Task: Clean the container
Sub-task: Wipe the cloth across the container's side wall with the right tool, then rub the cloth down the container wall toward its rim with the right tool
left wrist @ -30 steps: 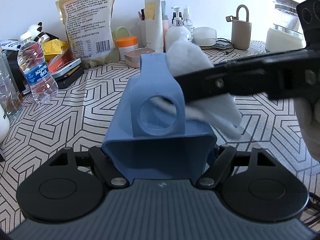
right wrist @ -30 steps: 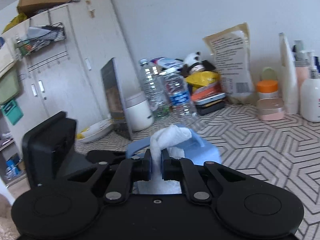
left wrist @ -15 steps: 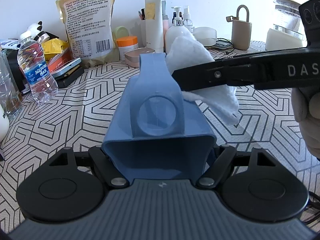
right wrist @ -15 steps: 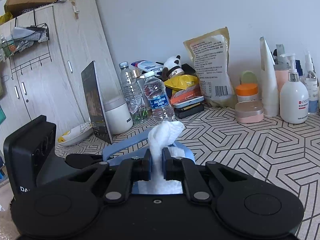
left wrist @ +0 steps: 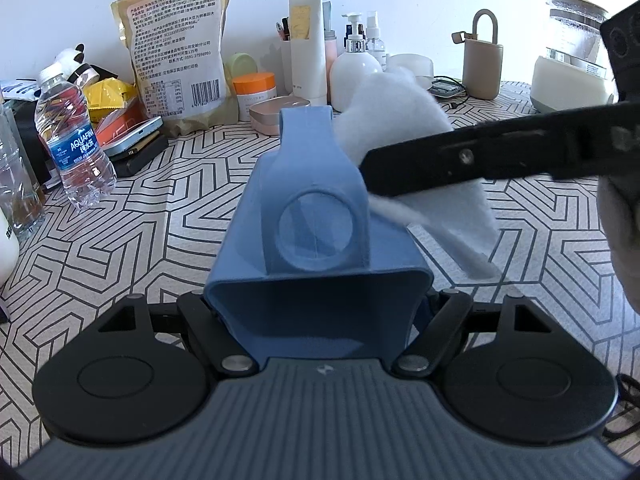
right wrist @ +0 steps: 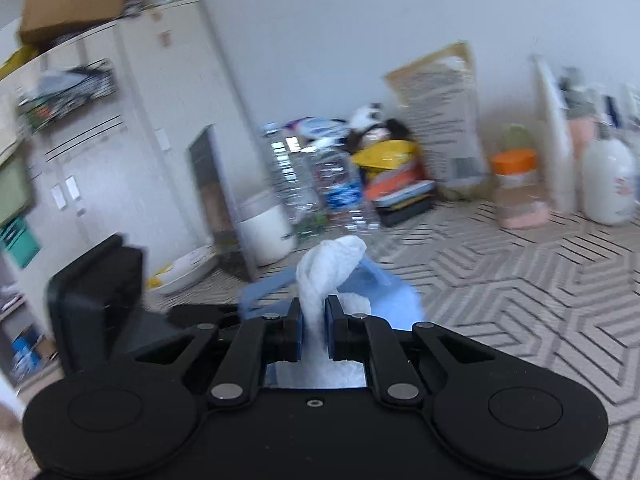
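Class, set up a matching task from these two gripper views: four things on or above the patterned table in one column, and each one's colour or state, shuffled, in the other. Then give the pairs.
Things
1. container
2. cloth
3. water bottle
4. jar lid

Descriptions
A. orange
B. clear, standing upright with a blue label
C. white, pinched in the right gripper
D. blue, held in the left gripper

Pairs: 1-D, 2-C, 3-B, 4-A
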{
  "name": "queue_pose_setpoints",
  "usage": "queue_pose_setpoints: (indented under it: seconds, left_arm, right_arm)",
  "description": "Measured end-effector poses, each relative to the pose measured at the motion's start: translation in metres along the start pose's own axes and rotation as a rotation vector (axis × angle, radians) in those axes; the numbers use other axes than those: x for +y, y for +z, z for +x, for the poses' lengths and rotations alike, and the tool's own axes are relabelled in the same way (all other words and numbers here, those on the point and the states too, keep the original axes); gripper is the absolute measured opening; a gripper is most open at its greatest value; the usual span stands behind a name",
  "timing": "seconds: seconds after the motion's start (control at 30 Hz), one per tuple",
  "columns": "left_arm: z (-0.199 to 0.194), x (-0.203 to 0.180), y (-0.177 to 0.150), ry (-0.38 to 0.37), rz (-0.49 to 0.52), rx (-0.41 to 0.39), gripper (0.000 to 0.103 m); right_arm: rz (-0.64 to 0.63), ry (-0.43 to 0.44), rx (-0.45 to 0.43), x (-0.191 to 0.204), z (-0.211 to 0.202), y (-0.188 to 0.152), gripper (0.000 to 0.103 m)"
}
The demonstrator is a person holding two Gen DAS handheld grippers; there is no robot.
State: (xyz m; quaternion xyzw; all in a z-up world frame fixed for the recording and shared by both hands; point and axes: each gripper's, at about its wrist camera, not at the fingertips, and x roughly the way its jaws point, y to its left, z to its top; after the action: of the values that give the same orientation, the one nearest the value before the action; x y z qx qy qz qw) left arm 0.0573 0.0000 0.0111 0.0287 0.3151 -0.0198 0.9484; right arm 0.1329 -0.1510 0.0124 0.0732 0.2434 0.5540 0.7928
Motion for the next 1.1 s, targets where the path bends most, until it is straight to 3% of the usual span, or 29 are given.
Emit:
queue_pose_setpoints:
  seconds: [0.3, 0.67, 1.1]
  left_arm:
    - [0.0, 0.001, 0.0, -0.002, -0.003, 0.002, 0.077]
    - [0.001, 0.001, 0.001, -0.001, 0.0, 0.002, 0.077]
    - [0.003, 0.001, 0.002, 0.002, 0.004, 0.002, 0.078]
  right_arm:
    - [0.094, 0.003, -0.012, -0.016, 0.002, -0.002, 0.017]
    - [-0.026, 0.133, 0.015, 0.015, 0.008, -0.002, 0.016]
    - [0.046, 0.015, -0.016, -0.006, 0.004, 0.0, 0.013]
